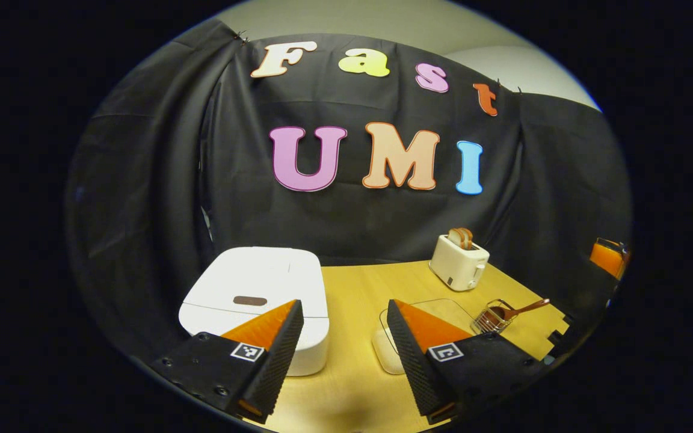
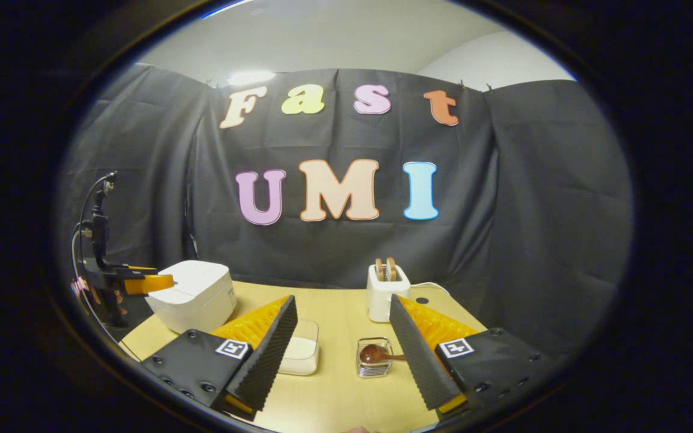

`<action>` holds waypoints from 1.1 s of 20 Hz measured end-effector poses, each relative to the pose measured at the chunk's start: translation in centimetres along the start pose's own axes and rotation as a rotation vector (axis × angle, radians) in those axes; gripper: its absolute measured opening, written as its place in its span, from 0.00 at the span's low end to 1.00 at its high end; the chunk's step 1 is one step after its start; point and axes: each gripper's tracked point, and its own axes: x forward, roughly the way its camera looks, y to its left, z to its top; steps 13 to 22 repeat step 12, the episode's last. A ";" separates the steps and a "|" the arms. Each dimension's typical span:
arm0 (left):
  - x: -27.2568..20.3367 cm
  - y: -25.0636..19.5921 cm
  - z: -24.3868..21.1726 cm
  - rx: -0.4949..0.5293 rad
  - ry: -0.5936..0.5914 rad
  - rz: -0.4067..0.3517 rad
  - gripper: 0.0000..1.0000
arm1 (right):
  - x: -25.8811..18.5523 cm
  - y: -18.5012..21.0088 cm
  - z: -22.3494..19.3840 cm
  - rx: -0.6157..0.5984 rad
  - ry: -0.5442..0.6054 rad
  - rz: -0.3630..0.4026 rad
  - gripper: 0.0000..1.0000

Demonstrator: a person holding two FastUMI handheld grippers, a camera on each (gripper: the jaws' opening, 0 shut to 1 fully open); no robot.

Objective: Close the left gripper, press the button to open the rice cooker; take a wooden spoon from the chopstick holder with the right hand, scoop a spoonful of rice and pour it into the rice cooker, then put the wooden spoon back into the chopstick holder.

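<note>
Black cloth (image 2: 521,198) hangs in loose folds around the booth, pinned along its top edge. Above it a pale wall and ceiling (image 2: 334,36) show, with a soft glare of light at the cloth's upper rim. Below, a light wooden surface (image 1: 358,288) runs back to the cloth.

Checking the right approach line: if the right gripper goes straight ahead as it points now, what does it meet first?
Probably the toaster at the table's far side, roughly centred between the open fingers. The chopstick holder with the wooden spoon sits nearer but lower, so the right gripper likely passes over it; depth is unclear.
</note>
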 end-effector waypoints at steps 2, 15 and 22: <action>-1.0 -0.9 -0.3 -0.013 0.006 -0.017 0.87 | -1.2 -0.8 -0.2 0.015 0.003 -0.007 0.96; -3.4 -2.0 -0.4 -0.028 0.000 -0.011 0.94 | -4.8 -3.9 0.7 0.023 -0.040 -0.071 0.96; -3.4 -2.0 -0.4 -0.028 0.000 -0.011 0.94 | -4.8 -3.9 0.7 0.023 -0.040 -0.071 0.96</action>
